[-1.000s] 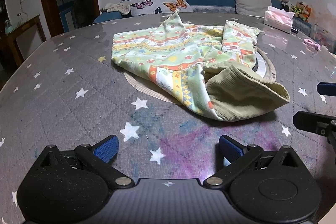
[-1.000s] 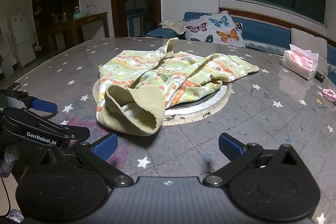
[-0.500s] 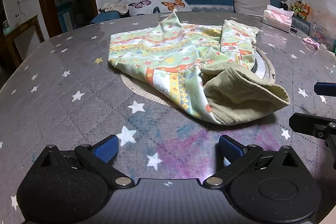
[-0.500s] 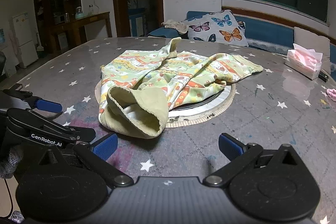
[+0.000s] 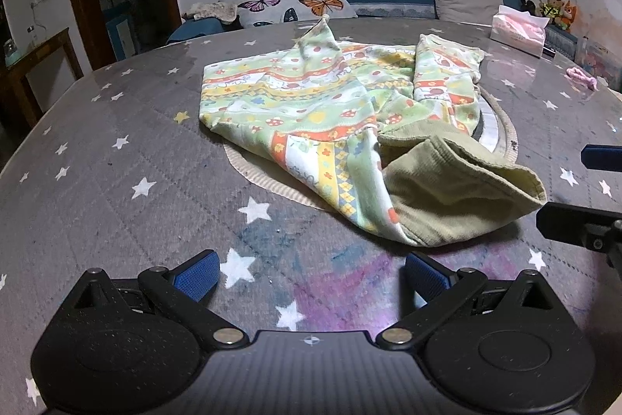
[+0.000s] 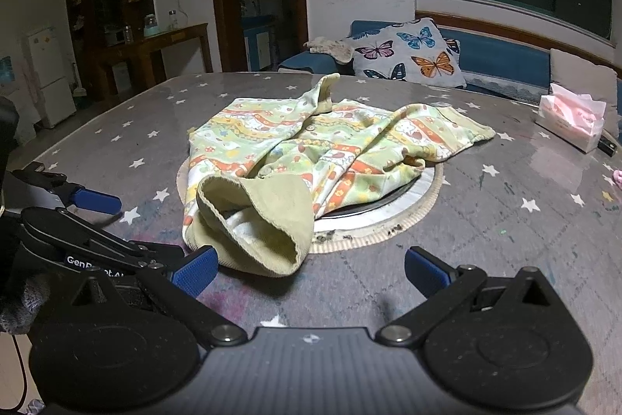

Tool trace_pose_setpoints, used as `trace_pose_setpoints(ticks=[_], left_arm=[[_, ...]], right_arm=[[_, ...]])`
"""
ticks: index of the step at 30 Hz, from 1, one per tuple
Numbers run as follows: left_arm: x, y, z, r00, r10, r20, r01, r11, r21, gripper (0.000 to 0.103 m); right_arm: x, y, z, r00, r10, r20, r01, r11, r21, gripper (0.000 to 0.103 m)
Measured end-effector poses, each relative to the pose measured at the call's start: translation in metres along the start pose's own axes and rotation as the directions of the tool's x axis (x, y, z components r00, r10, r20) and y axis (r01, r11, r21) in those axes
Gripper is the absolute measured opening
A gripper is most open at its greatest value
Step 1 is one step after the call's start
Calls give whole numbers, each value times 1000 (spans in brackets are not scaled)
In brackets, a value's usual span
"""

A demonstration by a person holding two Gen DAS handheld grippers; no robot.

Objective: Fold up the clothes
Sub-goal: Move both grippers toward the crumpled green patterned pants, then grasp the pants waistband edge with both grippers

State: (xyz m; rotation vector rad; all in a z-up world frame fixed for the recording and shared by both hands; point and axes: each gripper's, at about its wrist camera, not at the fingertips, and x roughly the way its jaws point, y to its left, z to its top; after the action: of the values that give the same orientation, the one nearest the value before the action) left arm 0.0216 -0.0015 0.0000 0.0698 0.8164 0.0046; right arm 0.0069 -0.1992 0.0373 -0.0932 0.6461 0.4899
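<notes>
Both the left gripper (image 5: 311,275) and right gripper (image 6: 309,269) gape empty; the soft, limp garment (image 5: 330,115) probably lifts best by its ribbed hem (image 6: 256,220).

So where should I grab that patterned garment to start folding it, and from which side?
Take the garment at its olive ribbed hem, coming in low from the near table edge. That hem gapes open toward both grippers, left gripper and right gripper, so one finger can likely slide inside. The rest lies crumpled and flat, offering less of an edge.
</notes>
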Motion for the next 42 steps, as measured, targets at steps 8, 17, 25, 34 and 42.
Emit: trace_pose_setpoints(ticks=[8,17,25,34,42], left_arm=[[4,6,5,1000,12,-9,-12,1000,-6,103],[5,12,12,1000,23,0,-23,1000,-14,103],[3,19,30,999,27,36,-26,999,-19,103],[9,23,74,995,8,103,-7,1000,-18,103],[38,10,113,993,-17,115,15,1000,18,103]], right_arm=[[4,0,7,1000,13,0,-13,1000,-6,103],[11,-1,11,1000,23,-7,-23,1000,-9,103],[20,-8,23,1000,16,-10,-16,1000,-5,103],[40,-36,52,1000,-11,-9,12,998,63,103],[67,-71,80,998,-56,-30,59,991,123,99]])
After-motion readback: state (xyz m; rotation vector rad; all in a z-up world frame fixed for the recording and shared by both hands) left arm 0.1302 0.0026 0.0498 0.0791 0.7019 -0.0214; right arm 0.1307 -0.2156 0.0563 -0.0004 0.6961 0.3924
